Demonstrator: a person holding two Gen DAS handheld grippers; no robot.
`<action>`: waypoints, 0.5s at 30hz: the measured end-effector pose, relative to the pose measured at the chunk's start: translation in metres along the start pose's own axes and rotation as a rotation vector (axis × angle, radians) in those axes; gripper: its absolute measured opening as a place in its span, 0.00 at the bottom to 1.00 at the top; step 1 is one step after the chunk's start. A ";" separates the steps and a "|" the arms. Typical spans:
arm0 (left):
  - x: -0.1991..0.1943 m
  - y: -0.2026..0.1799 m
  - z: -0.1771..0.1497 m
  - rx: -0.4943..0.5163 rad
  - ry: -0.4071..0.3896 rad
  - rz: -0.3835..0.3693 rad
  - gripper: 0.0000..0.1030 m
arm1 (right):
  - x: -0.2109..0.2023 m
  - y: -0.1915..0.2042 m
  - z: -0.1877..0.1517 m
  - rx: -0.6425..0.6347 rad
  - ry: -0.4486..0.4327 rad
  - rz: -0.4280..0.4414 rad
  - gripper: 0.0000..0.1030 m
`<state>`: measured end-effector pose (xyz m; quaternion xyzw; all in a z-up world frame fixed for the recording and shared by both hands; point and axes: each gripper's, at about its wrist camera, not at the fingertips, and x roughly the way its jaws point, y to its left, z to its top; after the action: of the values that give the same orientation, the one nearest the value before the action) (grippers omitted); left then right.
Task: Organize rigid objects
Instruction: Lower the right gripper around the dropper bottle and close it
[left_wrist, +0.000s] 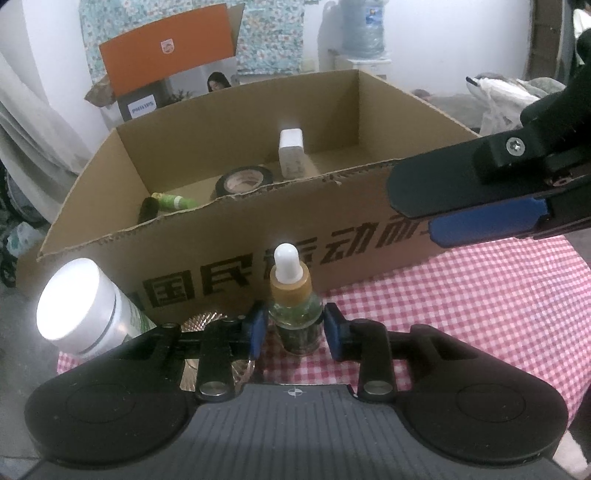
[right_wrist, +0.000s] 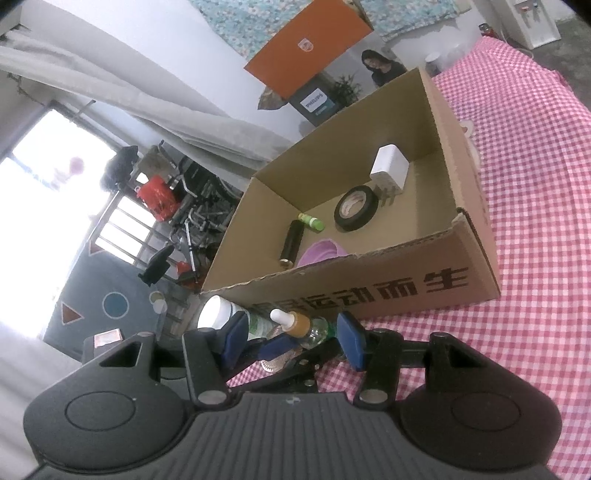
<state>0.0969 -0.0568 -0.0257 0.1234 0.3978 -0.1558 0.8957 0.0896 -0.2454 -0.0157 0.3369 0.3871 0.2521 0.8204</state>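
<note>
A small dropper bottle (left_wrist: 293, 306) with a white bulb and tan collar stands on the checked cloth in front of the cardboard box (left_wrist: 332, 236). My left gripper (left_wrist: 295, 328) has its blue pads on both sides of the bottle, touching or nearly touching it. A white-capped bottle (left_wrist: 83, 304) stands to its left. My right gripper (right_wrist: 291, 338) is open and empty, above and to the right; its finger (left_wrist: 461, 199) crosses the left wrist view. The box (right_wrist: 369, 273) holds a tape roll (right_wrist: 356, 208), a white charger (right_wrist: 389, 171), a green tube (right_wrist: 311, 221), a black cylinder (right_wrist: 291, 243) and a pink item (right_wrist: 321, 251).
A patterned glass dish (left_wrist: 205, 321) lies under the left finger. The red-checked cloth (right_wrist: 535, 221) covers the table to the right. An orange Philips box (left_wrist: 170, 62) stands behind the cardboard box. The table's left edge drops to the floor (right_wrist: 92, 306).
</note>
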 end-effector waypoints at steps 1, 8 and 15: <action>-0.001 -0.001 0.000 0.000 0.000 -0.002 0.31 | 0.001 0.000 0.000 -0.001 0.000 0.001 0.54; -0.007 -0.004 -0.003 0.001 0.000 -0.027 0.30 | 0.000 0.003 -0.001 -0.007 -0.003 0.006 0.54; -0.013 -0.012 -0.006 0.009 -0.005 -0.061 0.30 | -0.002 0.001 -0.001 -0.007 -0.007 0.005 0.54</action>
<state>0.0806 -0.0633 -0.0209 0.1151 0.3982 -0.1851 0.8910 0.0873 -0.2456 -0.0151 0.3360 0.3825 0.2543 0.8223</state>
